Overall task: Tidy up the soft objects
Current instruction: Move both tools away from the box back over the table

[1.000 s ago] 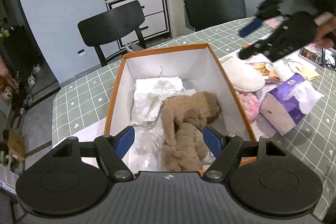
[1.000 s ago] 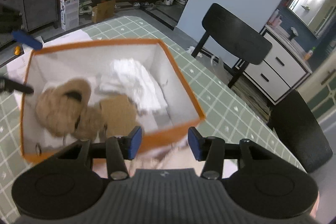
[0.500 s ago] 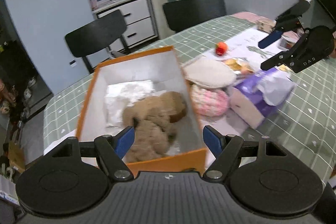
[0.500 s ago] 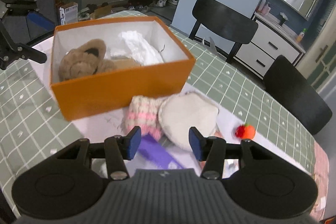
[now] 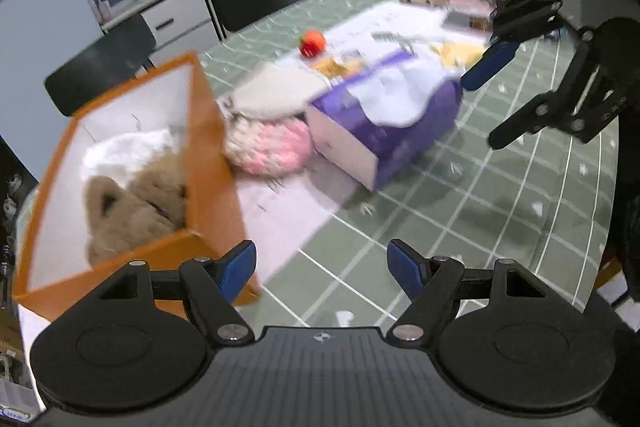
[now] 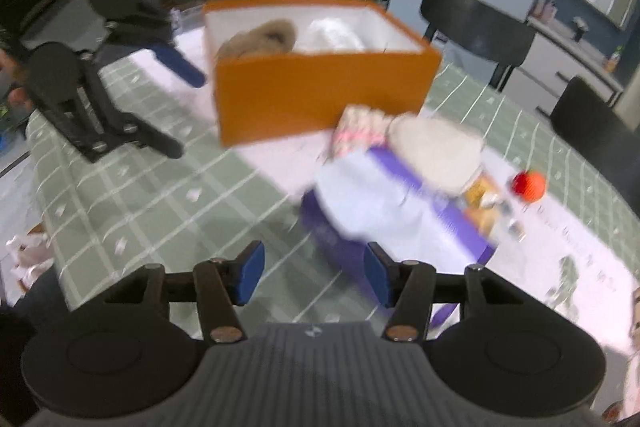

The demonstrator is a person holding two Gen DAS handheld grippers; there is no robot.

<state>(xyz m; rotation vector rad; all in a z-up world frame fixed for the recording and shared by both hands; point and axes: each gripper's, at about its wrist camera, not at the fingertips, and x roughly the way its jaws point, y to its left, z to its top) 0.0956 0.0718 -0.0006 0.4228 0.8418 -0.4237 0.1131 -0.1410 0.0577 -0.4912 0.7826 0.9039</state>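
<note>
While the brown plush slippers (image 5: 132, 203) sat in the orange box (image 5: 216, 163), the left gripper (image 5: 322, 267) hung spread wide and empty; the right gripper (image 6: 314, 275) was opening, nothing pinched, pink knit thing (image 5: 268, 147) at its 12 o'clock.

Left wrist view: looks along its own fingers (image 5: 240, 269), tilted down at the table (image 5: 500, 203), from the near edge. Orange box (image 5: 212, 163) close at left, purple tissue pack (image 5: 400, 139) mid-frame, right gripper (image 5: 484, 107) at right edge.

Right wrist view: same downward tilt, from the other side of the pack (image 6: 332, 231), which sits just beyond its fingers (image 6: 250, 277). Box (image 6: 320, 87) further back, left gripper (image 6: 188, 111) at left.

Shared: box, pack, pink item (image 5: 272, 147) (image 6: 352, 131), red ball (image 5: 312, 43) (image 6: 528, 187). Both frames motion-blurred.
</note>
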